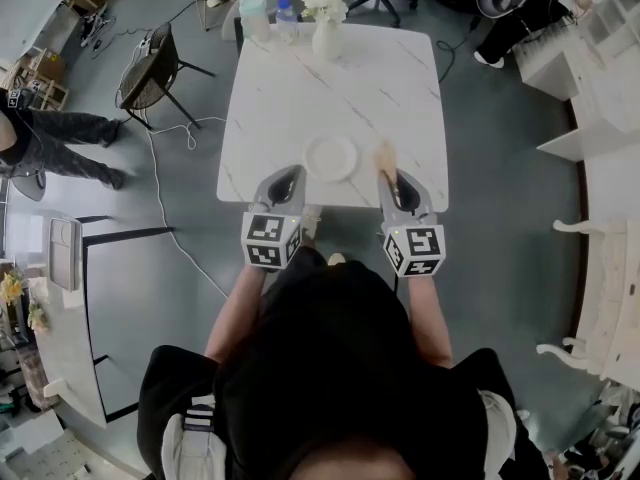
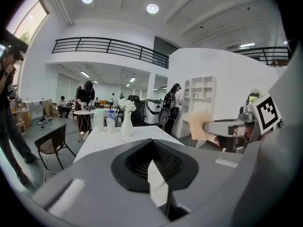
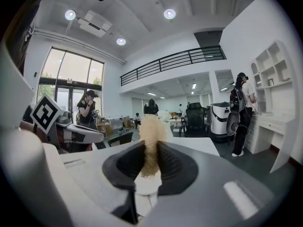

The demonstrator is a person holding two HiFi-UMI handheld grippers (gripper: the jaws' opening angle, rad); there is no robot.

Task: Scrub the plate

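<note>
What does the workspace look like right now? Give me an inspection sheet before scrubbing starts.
Surface: white veined marble table, no spills seen.
Job's things: round white plate near the front edge, between the grippers; tan fluffy scrubber just right of it, not touching it.
Clutter: white vase of white flowers, clear bottle and pale cup at the far edge.
Grippers: left gripper shut, nothing clearly held; right gripper shut on the scrubber.
Cables: white cable on the grey floor, left of the table.
Surroundings: black chair and a person to the left; white shelving to the right.
</note>
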